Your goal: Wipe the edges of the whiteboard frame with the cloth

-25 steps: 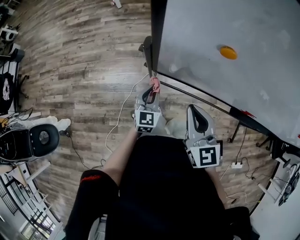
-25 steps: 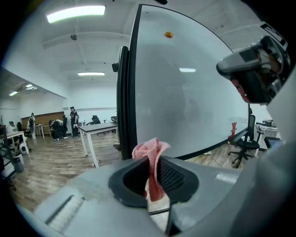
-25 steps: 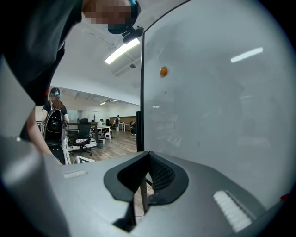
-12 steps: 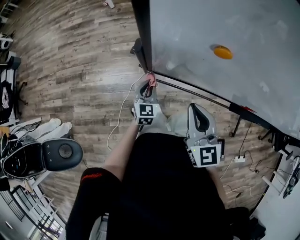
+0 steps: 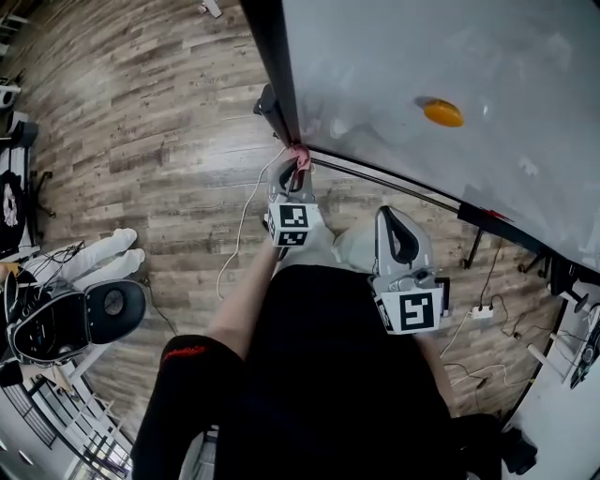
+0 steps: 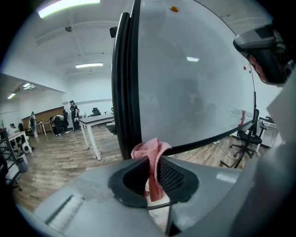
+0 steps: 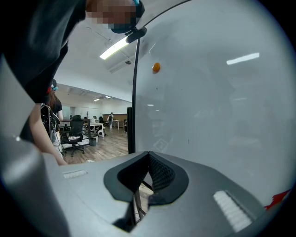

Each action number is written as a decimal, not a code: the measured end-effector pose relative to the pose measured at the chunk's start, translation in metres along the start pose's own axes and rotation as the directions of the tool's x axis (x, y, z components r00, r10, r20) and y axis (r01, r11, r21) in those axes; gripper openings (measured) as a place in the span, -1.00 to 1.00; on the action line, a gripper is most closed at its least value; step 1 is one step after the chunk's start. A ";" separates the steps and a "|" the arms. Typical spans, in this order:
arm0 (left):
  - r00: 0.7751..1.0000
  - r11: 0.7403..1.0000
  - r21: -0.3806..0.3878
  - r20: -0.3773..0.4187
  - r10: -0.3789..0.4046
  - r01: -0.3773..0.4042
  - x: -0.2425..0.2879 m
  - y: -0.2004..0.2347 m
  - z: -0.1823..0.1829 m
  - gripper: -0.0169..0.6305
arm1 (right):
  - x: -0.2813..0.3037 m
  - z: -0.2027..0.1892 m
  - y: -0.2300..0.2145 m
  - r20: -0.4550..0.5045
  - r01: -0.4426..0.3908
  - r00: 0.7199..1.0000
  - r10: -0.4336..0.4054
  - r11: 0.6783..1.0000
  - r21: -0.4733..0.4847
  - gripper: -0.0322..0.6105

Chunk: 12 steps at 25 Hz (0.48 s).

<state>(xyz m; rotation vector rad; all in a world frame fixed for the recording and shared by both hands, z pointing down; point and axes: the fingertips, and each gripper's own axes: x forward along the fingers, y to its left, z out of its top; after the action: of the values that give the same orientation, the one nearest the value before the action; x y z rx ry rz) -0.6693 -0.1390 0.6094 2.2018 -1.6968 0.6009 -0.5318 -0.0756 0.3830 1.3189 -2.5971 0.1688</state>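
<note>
Left gripper (image 5: 298, 176) extended, clamped; right gripper (image 5: 395, 220) held back, closed.

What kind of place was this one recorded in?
Probably an open-plan office or lab: a large whiteboard, a desk and an office chair farther back, a wood-plank floor and ceiling strip lights.

cloth (image 6: 151, 152): pink woven fabric, rough
whiteboard (image 5: 422, 47): smooth, glossy, shows reflections
frame (image 6: 123, 83): black, slight sheen
floor (image 5: 141, 122): wood-grain planks, matt
</note>
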 end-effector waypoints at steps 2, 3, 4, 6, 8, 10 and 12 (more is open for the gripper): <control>1.000 1.000 -0.001 0.003 -0.009 0.009 0.000 -0.003 0.000 -0.82 | -0.002 -0.001 -0.001 -0.001 0.006 1.000 -0.006 1.000 0.004 -0.89; 1.000 1.000 -0.001 0.004 -0.012 0.012 0.001 -0.003 0.000 -0.82 | -0.001 -0.002 -0.001 -0.002 0.008 1.000 -0.008 1.000 0.004 -0.89; 1.000 1.000 0.000 0.004 -0.015 0.015 0.002 -0.003 0.000 -0.82 | -0.001 -0.002 -0.001 -0.003 0.011 1.000 -0.011 1.000 0.002 -0.89; 1.000 1.000 0.005 0.005 -0.023 0.023 0.004 -0.003 0.001 -0.82 | 0.001 -0.003 -0.001 -0.005 0.017 1.000 -0.017 1.000 0.000 -0.89; 1.000 0.999 0.007 0.002 -0.031 0.031 0.005 -0.004 0.001 -0.82 | 0.000 -0.004 -0.003 -0.006 0.029 1.000 -0.029 1.000 0.006 -0.89; 0.999 0.999 0.008 -0.003 -0.037 0.037 0.006 -0.006 0.001 -0.82 | -0.002 -0.004 -0.006 -0.009 0.041 0.999 -0.041 0.999 0.012 -0.89; 0.999 0.999 0.013 0.001 -0.042 0.042 0.009 -0.008 0.004 -0.82 | -0.003 -0.005 -0.009 -0.008 0.046 0.999 -0.046 0.999 0.012 -0.89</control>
<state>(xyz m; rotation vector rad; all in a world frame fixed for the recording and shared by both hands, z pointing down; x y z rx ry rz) -0.6591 -0.1459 0.6106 2.2417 -1.6477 0.6017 -0.5223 -0.0778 0.3871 1.3782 -2.5607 0.1812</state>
